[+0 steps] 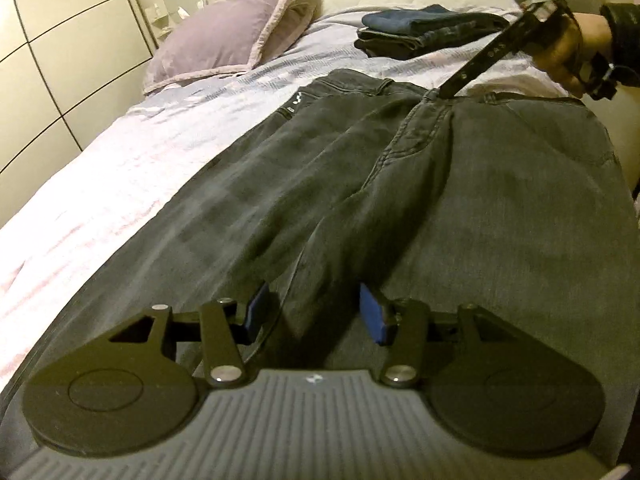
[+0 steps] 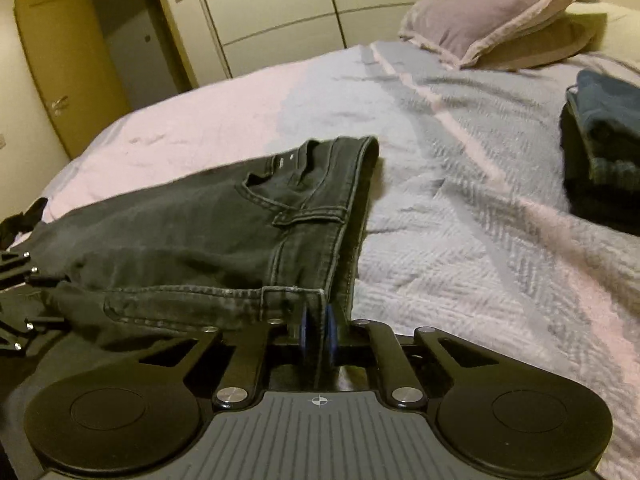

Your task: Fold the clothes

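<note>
Dark grey jeans [image 1: 400, 184] lie lengthwise on the bed, waistband at the far end. My left gripper [image 1: 316, 312] is open low over the leg part. Its blue pads [image 1: 258, 312] stand apart on either side of a fabric ridge, gripping nothing. My right gripper [image 2: 318, 328] is shut on the jeans' waistband [image 2: 304, 292], which it holds slightly lifted beside a belt loop. In the left wrist view the right gripper [image 1: 448, 92] reaches down to the waistband, held by a person's hand [image 1: 568, 48]. The jeans [image 2: 200, 220] stretch away to the left in the right wrist view.
A stack of folded jeans [image 1: 428, 28] [image 2: 604, 152] sits on the light bedspread [image 2: 460, 200] beyond the waistband. Purple pillows [image 1: 228, 36] [image 2: 492, 20] lean at the head of the bed. Pale wardrobe doors [image 1: 52, 60] and a yellow door [image 2: 60, 60] line the walls.
</note>
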